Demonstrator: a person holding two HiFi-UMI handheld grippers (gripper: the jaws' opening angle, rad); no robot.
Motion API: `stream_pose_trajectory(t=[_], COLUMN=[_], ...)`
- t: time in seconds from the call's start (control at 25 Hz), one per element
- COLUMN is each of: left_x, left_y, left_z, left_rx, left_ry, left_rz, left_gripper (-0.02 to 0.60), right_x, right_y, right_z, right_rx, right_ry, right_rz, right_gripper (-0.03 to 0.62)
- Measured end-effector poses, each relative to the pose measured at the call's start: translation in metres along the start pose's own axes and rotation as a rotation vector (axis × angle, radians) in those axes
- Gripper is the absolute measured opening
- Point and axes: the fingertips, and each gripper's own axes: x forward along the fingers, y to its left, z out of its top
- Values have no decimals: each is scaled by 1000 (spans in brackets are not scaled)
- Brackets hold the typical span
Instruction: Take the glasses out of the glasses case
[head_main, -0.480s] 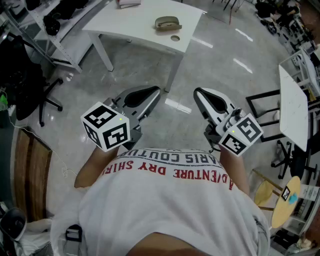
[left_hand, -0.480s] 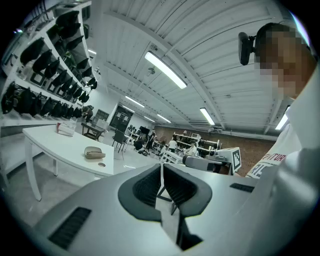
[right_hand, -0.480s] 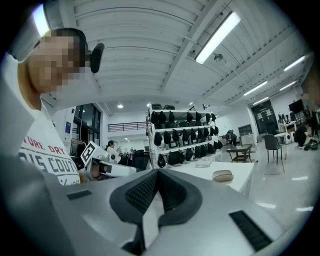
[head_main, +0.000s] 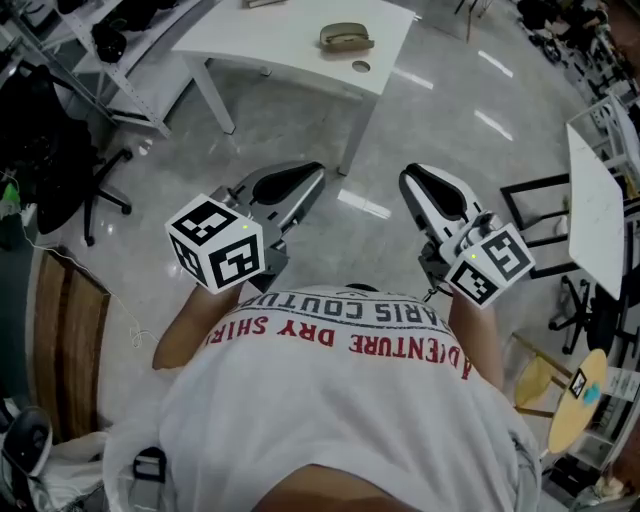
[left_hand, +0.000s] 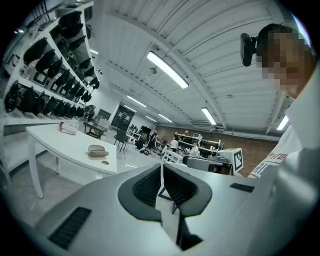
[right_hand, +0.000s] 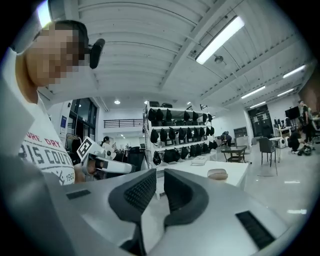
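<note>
- Glasses case (head_main: 346, 37) lies on the white table (head_main: 290, 40), near its front edge, and looks closed; no glasses show.
- My left gripper (head_main: 316, 172) and right gripper (head_main: 408, 174) hang well short of that table, over bare floor, jaws pinched together on nothing.
- Nothing is done yet, I judge: reaching the table, opening the case and lifting the glasses out all remain.

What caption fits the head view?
Left tool and right tool, both shut, held out; glasses case rests on white table.

You've got a white table (head_main: 290, 40) ahead, a black office chair (head_main: 55, 160) on your left (shiny grey floor (head_main: 330, 150) underneath), and bag racks (left_hand: 55, 75) beyond.
</note>
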Motion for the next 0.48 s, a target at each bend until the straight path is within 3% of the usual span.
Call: stream_pose_trajectory(t=[0.08,0.2,0.48], left_x=[-2,-1,10], left_y=[4,7,14], left_z=[-4,-5,-2], left_rx=[-5,-5,-2], left_ry=[3,6,-4], left_rz=[6,6,16], left_gripper=[38,38,38], right_x=[1,2,1], right_y=[1,-1,-22], right_z=[-6,-10,-10], right_rx=[3,-1,-44], right_ry=[14,28,55], right_rz=[1,0,-19], right_gripper=[36,164,273])
